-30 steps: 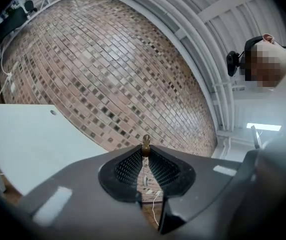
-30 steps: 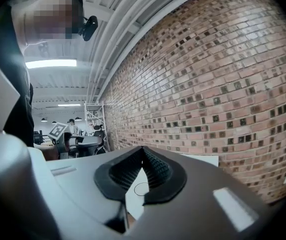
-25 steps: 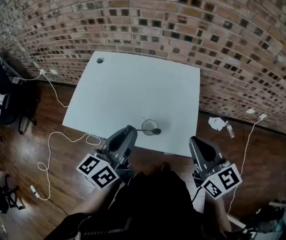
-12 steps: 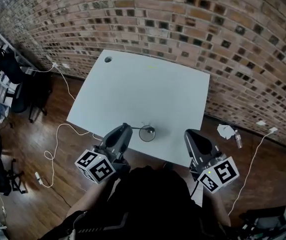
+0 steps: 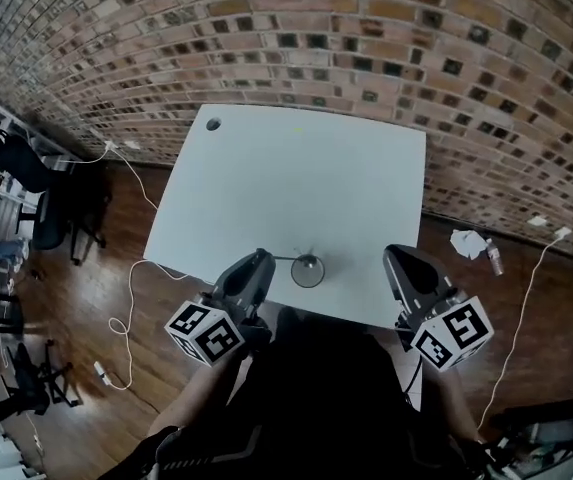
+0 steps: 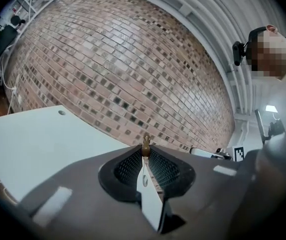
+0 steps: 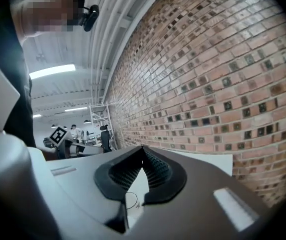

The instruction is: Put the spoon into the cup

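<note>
A clear glass cup [image 5: 307,270] stands on the white table [image 5: 296,168] close to its near edge. A thin spoon [image 5: 286,259] runs from the cup's rim to my left gripper [image 5: 267,259]. That gripper is shut on the spoon. In the left gripper view the spoon's brown end [image 6: 145,145] pokes out between the closed pads of the left gripper [image 6: 145,151]. Whether the far end is inside the cup I cannot tell. My right gripper [image 5: 394,255] hovers to the right of the cup, shut and empty. In the right gripper view the cup's rim [image 7: 127,202] shows below the closed tips of the right gripper [image 7: 143,151].
A brick wall [image 5: 366,48] backs the table, which has a small round hole [image 5: 213,125] at its far left corner. Cables [image 5: 131,298] lie on the wooden floor to the left, near a dark chair [image 5: 26,168]. Crumpled paper [image 5: 466,243] and a bottle [image 5: 493,258] lie to the right.
The head view has swung. Both grippers keep to the table's near edge on either side of the cup. The spoon's dark end, earlier at the cup's right rim, no longer shows there.
</note>
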{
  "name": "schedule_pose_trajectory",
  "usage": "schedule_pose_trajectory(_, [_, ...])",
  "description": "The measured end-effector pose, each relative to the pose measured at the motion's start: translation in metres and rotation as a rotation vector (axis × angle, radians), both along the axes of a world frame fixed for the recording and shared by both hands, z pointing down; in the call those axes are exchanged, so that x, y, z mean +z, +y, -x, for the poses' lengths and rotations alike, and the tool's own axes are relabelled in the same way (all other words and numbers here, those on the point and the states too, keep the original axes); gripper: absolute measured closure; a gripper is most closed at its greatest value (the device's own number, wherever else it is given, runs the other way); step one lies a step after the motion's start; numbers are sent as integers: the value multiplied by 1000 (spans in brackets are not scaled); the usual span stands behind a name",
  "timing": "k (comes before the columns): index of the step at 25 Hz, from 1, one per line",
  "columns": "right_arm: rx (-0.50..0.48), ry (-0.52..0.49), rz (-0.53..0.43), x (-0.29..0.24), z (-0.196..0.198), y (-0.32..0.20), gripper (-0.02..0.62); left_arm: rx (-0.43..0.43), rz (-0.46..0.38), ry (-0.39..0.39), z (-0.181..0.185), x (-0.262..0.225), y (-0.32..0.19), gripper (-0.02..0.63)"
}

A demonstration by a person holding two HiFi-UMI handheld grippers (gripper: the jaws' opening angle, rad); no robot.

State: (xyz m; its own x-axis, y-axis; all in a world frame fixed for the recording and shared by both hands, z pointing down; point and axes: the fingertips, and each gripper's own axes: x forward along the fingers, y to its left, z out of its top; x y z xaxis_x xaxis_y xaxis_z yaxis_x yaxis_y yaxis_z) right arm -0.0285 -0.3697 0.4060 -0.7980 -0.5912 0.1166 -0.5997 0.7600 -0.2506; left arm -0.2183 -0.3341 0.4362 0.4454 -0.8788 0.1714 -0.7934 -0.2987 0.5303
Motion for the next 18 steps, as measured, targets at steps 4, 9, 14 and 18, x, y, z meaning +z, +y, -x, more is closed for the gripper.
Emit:
schedule_pose_trajectory(4, [39, -23, -4, -8, 17, 3, 589, 96, 0, -26, 5, 18, -10, 571])
schedule_pose_trajectory(9, [75, 23, -7, -11, 27, 6, 589, 162, 64, 7, 4, 57, -7, 571])
schedule_pose_trajectory(14, [100, 38, 10, -7, 29, 8, 589, 174, 110, 1, 6, 85, -15, 571])
schedule_pose_trajectory(18, [106, 41, 30, 2, 27, 7, 589, 161, 150, 10, 8, 103, -20, 571])
